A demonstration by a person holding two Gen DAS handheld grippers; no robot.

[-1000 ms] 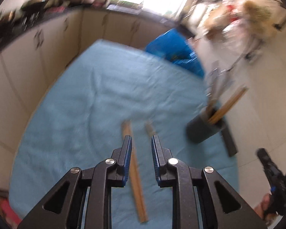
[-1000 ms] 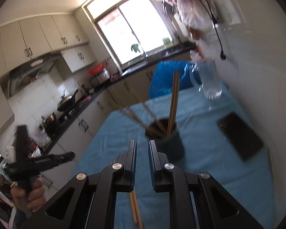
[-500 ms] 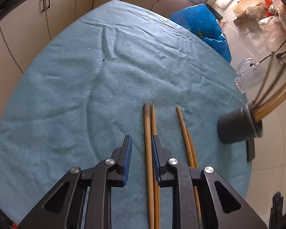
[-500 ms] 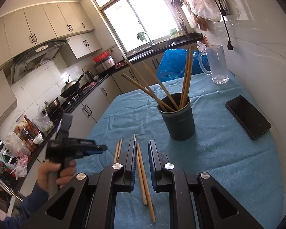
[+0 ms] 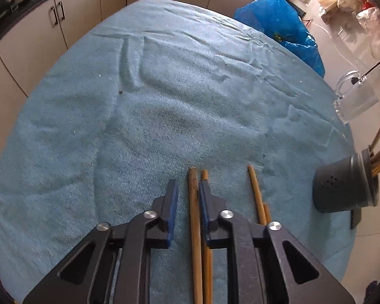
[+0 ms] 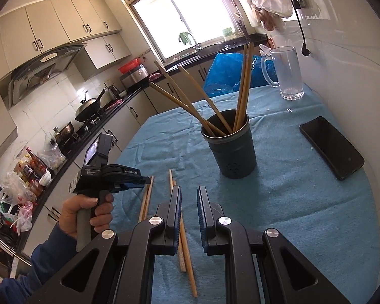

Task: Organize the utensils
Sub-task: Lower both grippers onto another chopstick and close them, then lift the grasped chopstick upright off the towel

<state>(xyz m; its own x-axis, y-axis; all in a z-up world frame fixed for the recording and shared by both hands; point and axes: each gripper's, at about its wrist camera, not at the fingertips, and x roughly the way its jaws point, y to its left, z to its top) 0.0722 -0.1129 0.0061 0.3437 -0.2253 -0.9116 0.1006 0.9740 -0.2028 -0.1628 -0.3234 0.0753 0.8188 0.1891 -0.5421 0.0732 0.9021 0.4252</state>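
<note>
Two pairs of wooden chopsticks lie on the blue towel. In the left wrist view my left gripper [image 5: 187,190] is open and low over the left pair [image 5: 195,217]; one stick runs between the jaws, the other lies under the right finger. The second pair [image 5: 257,197] lies to the right. A dark holder cup [image 5: 342,192] with several chopsticks stands at the right. In the right wrist view my right gripper [image 6: 189,200] is open and empty above the towel, near the second pair [image 6: 183,238], short of the holder cup [image 6: 231,149]. The left gripper [image 6: 136,181] shows there over the left pair [image 6: 145,200].
A black phone [image 6: 330,147] lies right of the cup. A glass pitcher [image 6: 288,73] stands at the far right corner, beside the wall, with a blue plastic bag [image 6: 228,71] behind the table. Kitchen cabinets [image 5: 63,25] run along the table's left side.
My left gripper has moved forward and down along the left chopstick pair, so one stick now lies between its jaws. My right gripper has drawn a little closer to the holder cup.
</note>
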